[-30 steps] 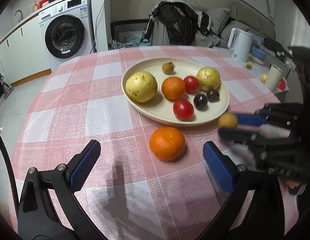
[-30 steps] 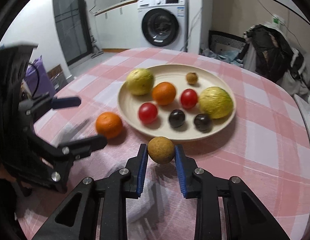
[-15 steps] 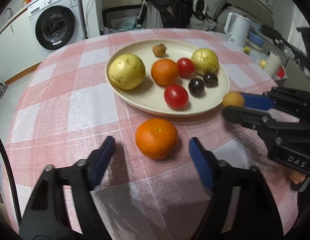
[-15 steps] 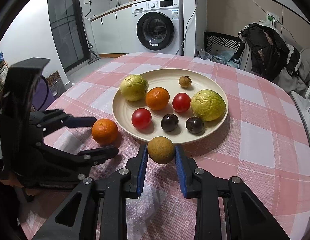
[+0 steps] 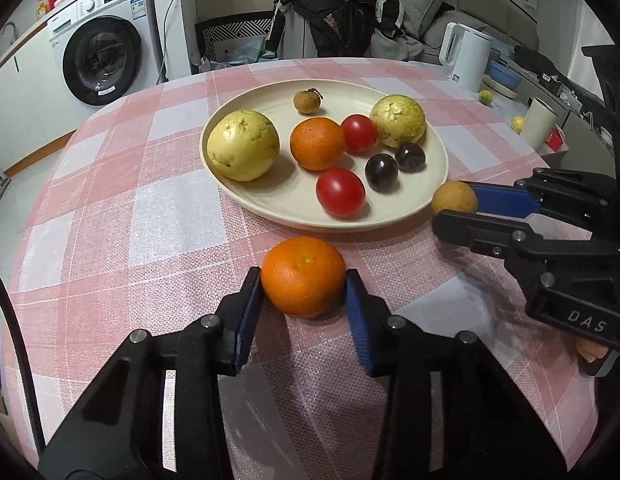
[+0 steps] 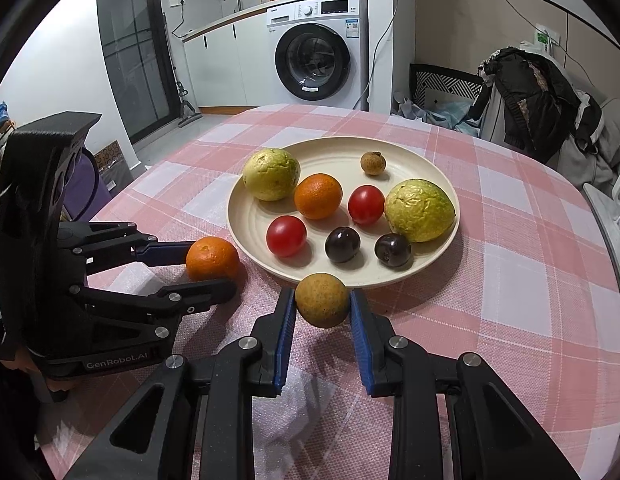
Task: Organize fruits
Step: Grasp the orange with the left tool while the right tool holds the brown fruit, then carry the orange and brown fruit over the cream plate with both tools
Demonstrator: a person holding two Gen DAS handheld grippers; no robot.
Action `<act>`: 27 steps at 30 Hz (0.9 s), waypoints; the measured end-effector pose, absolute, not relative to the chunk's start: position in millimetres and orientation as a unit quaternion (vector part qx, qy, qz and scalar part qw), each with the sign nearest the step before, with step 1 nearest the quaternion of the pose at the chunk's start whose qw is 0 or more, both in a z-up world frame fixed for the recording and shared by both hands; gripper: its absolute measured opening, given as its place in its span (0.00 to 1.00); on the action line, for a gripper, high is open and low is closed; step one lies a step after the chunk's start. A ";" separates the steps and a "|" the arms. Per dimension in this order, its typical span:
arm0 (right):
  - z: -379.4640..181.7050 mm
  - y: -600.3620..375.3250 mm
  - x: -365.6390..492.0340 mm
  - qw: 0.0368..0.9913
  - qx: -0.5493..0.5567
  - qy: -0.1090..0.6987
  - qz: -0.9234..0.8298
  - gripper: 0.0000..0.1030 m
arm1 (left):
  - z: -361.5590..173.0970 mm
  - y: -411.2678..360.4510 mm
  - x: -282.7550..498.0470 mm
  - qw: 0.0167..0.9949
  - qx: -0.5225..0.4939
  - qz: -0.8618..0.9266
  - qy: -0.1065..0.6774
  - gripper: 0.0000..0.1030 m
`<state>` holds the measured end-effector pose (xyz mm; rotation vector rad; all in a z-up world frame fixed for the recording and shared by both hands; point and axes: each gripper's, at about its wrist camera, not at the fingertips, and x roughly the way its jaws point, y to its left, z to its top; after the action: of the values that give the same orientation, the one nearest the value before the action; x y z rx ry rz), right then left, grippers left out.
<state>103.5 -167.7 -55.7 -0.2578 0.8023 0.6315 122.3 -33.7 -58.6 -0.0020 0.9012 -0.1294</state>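
Step in hand: gathering the last loose fruit onto the plate (image 5: pixel 438 184).

Left tongs (image 5: pixel 303 280): closed down to the width of the orange (image 5: pixel 303 276), both blue pads against its sides. The orange appears to sit on the checked surface (image 5: pixel 141 216), just short of the plate's near rim; whether it has left the cloth cannot be told.

Right tongs (image 6: pixel 322 300): closed on a small brown fruit (image 6: pixel 322 300), gripped at the pad tips and held just at the plate's near edge, apparently clear of the surface.

The plate already carries seven or eight fruits; open room lies along its near side and left of the yellow fruit (image 5: pixel 242 150).

Next move, as judged: lift each fruit over the rim, lower into a bare spot, and part the pads gently. Round fruit may roll once freed. The two tongs stand near one another, so one should go at a time.
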 end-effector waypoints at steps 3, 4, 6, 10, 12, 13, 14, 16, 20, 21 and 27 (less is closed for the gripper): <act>-55.3 -167.8 103.4 0.865 -0.122 0.383 0.301 0.27 | -58.6 -33.7 122.1 0.898 -0.001 -0.063 0.435 0.36; -55.3 -167.5 103.2 0.865 -0.123 0.382 0.301 0.27 | -58.6 -33.8 121.7 0.898 -0.001 -0.065 0.435 0.36; -56.0 -167.7 103.5 0.865 -0.122 0.382 0.302 0.27 | -58.2 -34.7 120.9 0.899 0.001 -0.067 0.434 0.36; -56.1 -167.4 103.6 0.865 -0.123 0.381 0.301 0.27 | -57.1 -36.7 119.4 0.900 0.005 -0.071 0.430 0.36; -56.4 -167.2 103.9 0.866 -0.123 0.381 0.300 0.27 | -56.8 -37.1 118.8 0.901 0.006 -0.071 0.428 0.36; -56.6 -167.4 103.9 0.866 -0.123 0.381 0.300 0.27 | -56.5 -36.8 118.0 0.901 0.005 -0.071 0.427 0.36; -56.5 -167.5 103.8 0.866 -0.123 0.380 0.300 0.27 | -56.0 -36.5 117.4 0.902 0.005 -0.072 0.426 0.36; -56.7 -167.3 104.2 0.867 -0.124 0.380 0.299 0.27 | -55.1 -35.6 116.2 0.903 0.003 -0.072 0.424 0.36; -56.2 -167.6 103.1 0.868 -0.125 0.377 0.299 0.27 | -50.7 -35.1 113.3 0.907 0.002 -0.075 0.414 0.36; -56.1 -167.3 103.1 0.868 -0.126 0.376 0.299 0.27 | -49.5 -35.0 112.7 0.908 0.001 -0.076 0.411 0.36; -52.7 -168.1 101.4 0.871 -0.126 0.368 0.300 0.27 | -41.3 -33.3 107.3 0.916 -0.006 -0.080 0.394 0.36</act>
<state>101.4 -168.1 -52.7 -0.2643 0.7690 0.6277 107.3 -33.3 -41.3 -0.0121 0.8099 -0.1647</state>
